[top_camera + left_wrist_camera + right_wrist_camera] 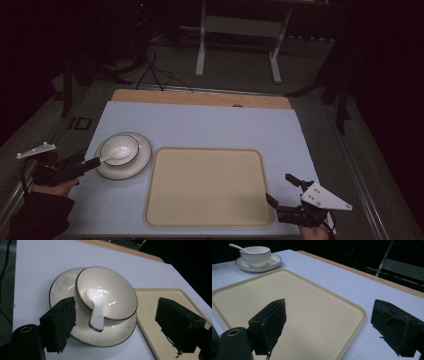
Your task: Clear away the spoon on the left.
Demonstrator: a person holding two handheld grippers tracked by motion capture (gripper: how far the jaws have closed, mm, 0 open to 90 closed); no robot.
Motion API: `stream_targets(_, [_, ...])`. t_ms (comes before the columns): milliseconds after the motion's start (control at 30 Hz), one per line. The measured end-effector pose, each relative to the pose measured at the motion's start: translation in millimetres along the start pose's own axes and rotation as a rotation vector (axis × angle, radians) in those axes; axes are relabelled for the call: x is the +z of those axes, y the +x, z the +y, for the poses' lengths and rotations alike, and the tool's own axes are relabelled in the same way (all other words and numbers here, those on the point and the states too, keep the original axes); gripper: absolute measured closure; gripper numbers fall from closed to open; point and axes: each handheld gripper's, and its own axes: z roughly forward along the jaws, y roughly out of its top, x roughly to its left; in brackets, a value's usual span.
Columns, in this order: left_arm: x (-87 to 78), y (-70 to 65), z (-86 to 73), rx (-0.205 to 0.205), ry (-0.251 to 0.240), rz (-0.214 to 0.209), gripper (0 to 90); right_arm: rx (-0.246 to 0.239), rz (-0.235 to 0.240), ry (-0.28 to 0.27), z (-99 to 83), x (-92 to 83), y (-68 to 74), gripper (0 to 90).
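A white bowl (119, 146) stands on a white plate (143, 156) with a dark rim at the table's left. A white spoon (112, 158) lies in the bowl, its handle over the near-left rim. My left gripper (93, 163) is open just left of the plate, its tips close to the spoon handle. In the left gripper view the spoon (96, 312) and the bowl (117, 290) lie between my wide jaws, with no pad touching them. My right gripper (279, 188) is open at the near right corner of the tray (205, 185), nothing between its jaws.
The beige tray (294, 300) lies in the middle of the pale blue table top (200, 122), with nothing on it. A wooden strip (200, 97) runs along the far edge. Beyond it stands a white table frame (237, 45) on the dark floor.
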Motion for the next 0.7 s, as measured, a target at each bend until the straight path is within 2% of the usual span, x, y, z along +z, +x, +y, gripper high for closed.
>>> stream_targets(33, [0.0, 0.0, 0.0, 0.000, 0.000, 0.000, 17.4, 0.000, 0.000, 0.000, 0.0, 0.0, 0.0, 12.9])
stream_targets(100, [3.3, 5.8, -2.5, -0.041, 0.019, -0.004, 17.4, 0.001, 0.000, 0.000, 0.0, 0.2, -0.1, 12.9])
stream_targets(200, [5.4, 8.6, -4.3, -0.064, 0.026, -0.004, 17.4, 0.000, 0.000, 0.000, 0.0, 0.2, -0.1, 12.9])
stream_targets(233, [7.8, 11.5, -6.0, -0.098, 0.033, -0.009, 17.4, 0.000, 0.001, 0.000, 0.0, 0.1, -0.2, 12.9])
stream_targets(267, [9.1, 12.3, -6.7, -0.108, 0.041, 0.000, 17.9, 0.001, 0.001, 0.001, 0.0, 0.2, -0.2, 12.9])
stream_targets(367, [12.0, 16.3, -9.3, -0.148, 0.038, -0.004, 24.3, 0.001, 0.001, 0.001, -0.1, 0.3, -0.2, 12.9])
stream_targets(467, [13.5, 18.9, -10.6, -0.165, 0.039, -0.015, 30.3, 0.001, 0.002, 0.001, -0.1, 0.5, -0.2, 12.9])
stream_targets(500, [14.9, 21.5, -11.5, -0.186, 0.038, -0.025, 30.3, 0.001, 0.001, 0.002, -0.2, 0.5, -0.2, 12.9])
stream_targets(533, [15.4, 22.6, -11.9, -0.197, 0.038, -0.039, 34.9, 0.001, 0.002, 0.002, -0.2, 0.6, -0.3, 12.9])
stream_targets(700, [20.5, 27.0, -12.0, -0.216, 0.056, -0.065, 48.0, 0.003, 0.005, 0.003, -0.5, 1.2, -0.6, 13.0])
